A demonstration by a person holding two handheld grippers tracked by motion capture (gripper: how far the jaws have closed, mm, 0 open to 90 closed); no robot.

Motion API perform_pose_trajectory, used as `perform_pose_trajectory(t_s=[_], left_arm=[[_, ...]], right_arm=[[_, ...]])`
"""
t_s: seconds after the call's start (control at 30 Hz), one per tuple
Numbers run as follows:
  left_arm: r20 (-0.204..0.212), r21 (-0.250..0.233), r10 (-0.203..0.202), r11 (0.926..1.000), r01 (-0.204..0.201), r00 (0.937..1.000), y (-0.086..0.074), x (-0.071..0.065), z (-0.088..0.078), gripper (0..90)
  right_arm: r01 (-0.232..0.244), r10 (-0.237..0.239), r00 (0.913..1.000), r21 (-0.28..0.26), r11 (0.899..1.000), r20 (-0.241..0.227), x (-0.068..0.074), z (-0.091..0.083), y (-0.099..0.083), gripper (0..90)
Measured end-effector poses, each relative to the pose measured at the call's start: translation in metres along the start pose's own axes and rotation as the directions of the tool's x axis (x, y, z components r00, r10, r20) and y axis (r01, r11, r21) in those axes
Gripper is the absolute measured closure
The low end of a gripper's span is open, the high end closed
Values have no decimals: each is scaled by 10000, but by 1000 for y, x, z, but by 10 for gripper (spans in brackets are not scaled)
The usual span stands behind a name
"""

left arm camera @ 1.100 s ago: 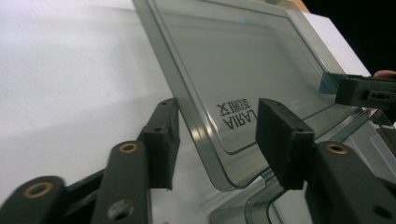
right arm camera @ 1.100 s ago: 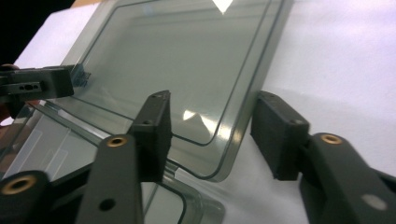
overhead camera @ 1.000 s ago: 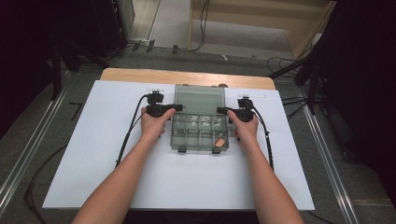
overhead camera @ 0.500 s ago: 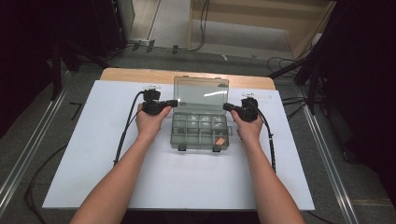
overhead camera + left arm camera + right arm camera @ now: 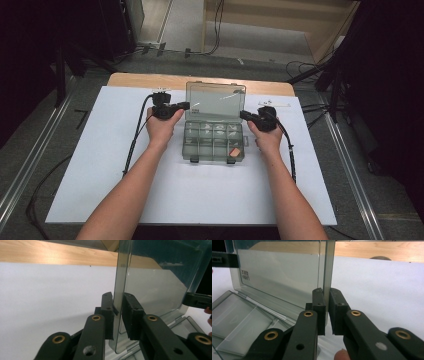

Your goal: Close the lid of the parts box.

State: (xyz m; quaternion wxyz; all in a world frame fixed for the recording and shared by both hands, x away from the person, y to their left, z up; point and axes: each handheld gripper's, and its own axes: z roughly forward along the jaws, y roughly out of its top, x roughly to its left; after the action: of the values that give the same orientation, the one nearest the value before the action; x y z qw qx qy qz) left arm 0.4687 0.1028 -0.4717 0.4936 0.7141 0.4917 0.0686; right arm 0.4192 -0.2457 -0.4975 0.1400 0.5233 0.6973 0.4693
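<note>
- Organizer box sits on the white sheet over the table, base flat and below the fingers, dividers showing, a small orange piece in a near compartment.
- Left gripper: fingers pinched nearly closed on the left edge of the clear lid.
- Right gripper: fingers clamped the same way on the lid's right edge.
- Lid stands about upright between both pairs of fingers; opening looks largely done, laying it back or releasing seems left.
- Beyond the fingers, wooden table edge.
</note>
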Motion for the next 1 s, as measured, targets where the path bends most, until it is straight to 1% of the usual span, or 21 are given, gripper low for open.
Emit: perform_pose_trajectory(t_s=[0.07, 0.1, 0.17, 0.2, 0.27, 0.33, 0.43, 0.5, 0.57, 0.6, 0.63, 0.73, 0.83, 0.9, 1.0], left_arm=[[5, -128, 26, 9999, -26, 10000, 2, 0, -1, 763], [32, -225, 76, 9997, -75, 10000, 2, 0, -2, 759], [-41, -338, 215, 9992, -216, 9998, 3, 0, -3, 752], [-72, -347, 313, 9989, -316, 9995, 3, -1, -3, 758], [-105, -295, 513, 9982, -516, 9986, 2, -2, -3, 820], [-272, -322, 730, 9967, -739, 9970, 2, -5, -4, 836], [-342, -376, 906, 9951, -918, 9953, 2, -7, -5, 845], [-393, -420, 1044, 9935, -1061, 9938, 1, -8, -6, 848], [-379, -458, 1125, 9924, -1142, 9929, 0, -8, -6, 850], [-406, -482, 1175, 9917, -1194, 9922, 0, -9, -7, 850], [-403, -508, 1176, 9915, -1195, 9922, 0, -9, -7, 852], [-379, -587, 1218, 9906, -1239, 9918, -2, -9, -7, 852], [-346, -718, 1242, 9894, -1264, 9917, -3, -8, -8, 853], [-352, -769, 1280, 9885, -1304, 9912, -4, -9, -8, 853], [-348, -807, 1308, 9878, -1332, 9908, -5, -9, -8, 854]], right_arm=[[38, -38, 10000, -7, 10000, 39, 1, 0, 0, 828], [67, -67, 10000, -17, 10000, 43, 1, 0, 0, 828], [168, -168, 9998, -56, 9998, 64, 1, -1, -1, 828], [188, -187, 9998, -92, 9998, 46, 1, -1, -1, 828], [171, -171, 9998, -127, 9998, 35, 1, -1, -2, 828], [129, -128, 9999, -120, 9998, 57, 1, 0, -2, 828], [-39, 39, 10000, -108, 9999, 1, 0, 0, -1, 819], [-144, 144, 9999, -85, 9999, -37, 0, 0, -1, 793], [-52, 54, 9997, -89, 9999, 222, 0, 0, 0, 710], [-73, 75, 9999, -144, 9999, 122, -1, -1, 1, 707], [-203, 205, 9998, -281, 9994, 45, -1, -2, 3, 703], [-181, 187, 9998, -580, 9982, 91, 0, -6, 11, 704], [-117, 129, 9997, -596, 9982, 200, 2, -8, 20, 729], [-218, 227, 9997, -737, 9970, 116, 4, -9, 25, 758], [-271, 290, 9992, -643, 9976, 288, 5, -8, 29, 794]])
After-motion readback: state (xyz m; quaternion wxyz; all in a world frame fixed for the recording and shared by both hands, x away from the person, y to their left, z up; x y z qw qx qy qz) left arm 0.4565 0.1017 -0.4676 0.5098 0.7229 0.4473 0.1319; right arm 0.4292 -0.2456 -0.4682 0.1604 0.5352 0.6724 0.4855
